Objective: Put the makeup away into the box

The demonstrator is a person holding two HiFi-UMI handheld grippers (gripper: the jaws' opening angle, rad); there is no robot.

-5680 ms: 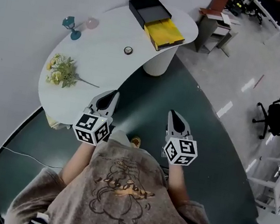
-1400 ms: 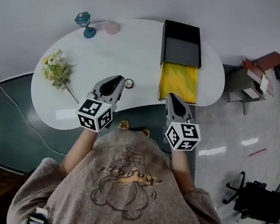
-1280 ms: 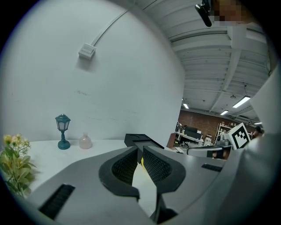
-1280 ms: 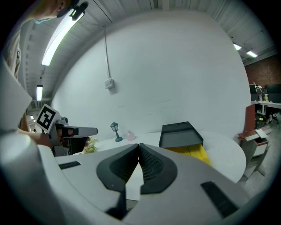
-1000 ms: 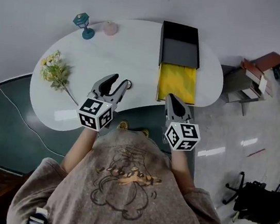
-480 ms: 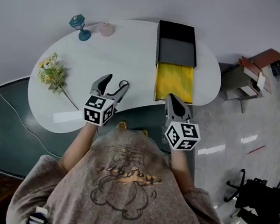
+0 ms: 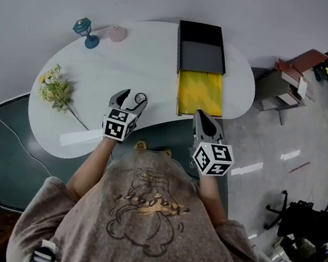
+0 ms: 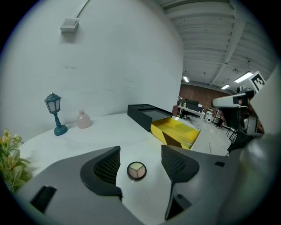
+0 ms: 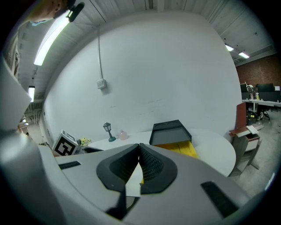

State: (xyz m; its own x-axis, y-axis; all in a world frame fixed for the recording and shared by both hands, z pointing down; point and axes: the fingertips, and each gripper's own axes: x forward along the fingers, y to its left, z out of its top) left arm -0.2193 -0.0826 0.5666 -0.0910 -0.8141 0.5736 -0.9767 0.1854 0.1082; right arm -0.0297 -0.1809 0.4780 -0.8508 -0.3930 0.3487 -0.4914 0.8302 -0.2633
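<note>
A small round makeup compact (image 8: 136, 171) with three shades lies on the white table (image 8: 88, 140), close to its near edge. My left gripper (image 8: 139, 161) is open, its jaws set wide on either side of the compact without touching it. From the head view the compact (image 7: 139, 98) sits beside the left gripper's (image 7: 130, 97) tips. The box stands at the back right, its black sleeve (image 7: 202, 41) with a yellow drawer (image 7: 200, 93) pulled out towards me. My right gripper (image 7: 205, 122) hangs shut and empty off the table's near edge, below the drawer.
A teal lantern ornament (image 7: 85, 27) and a pink bottle (image 7: 117, 33) stand at the table's far left. A bunch of flowers (image 7: 54, 86) lies at its left end. Right of the table are a small side stand (image 7: 288, 79) and an office chair (image 7: 298, 214).
My left gripper has opened wide and come down towards the table, so the compact now lies between its jaws. The right gripper has stayed where it was.
</note>
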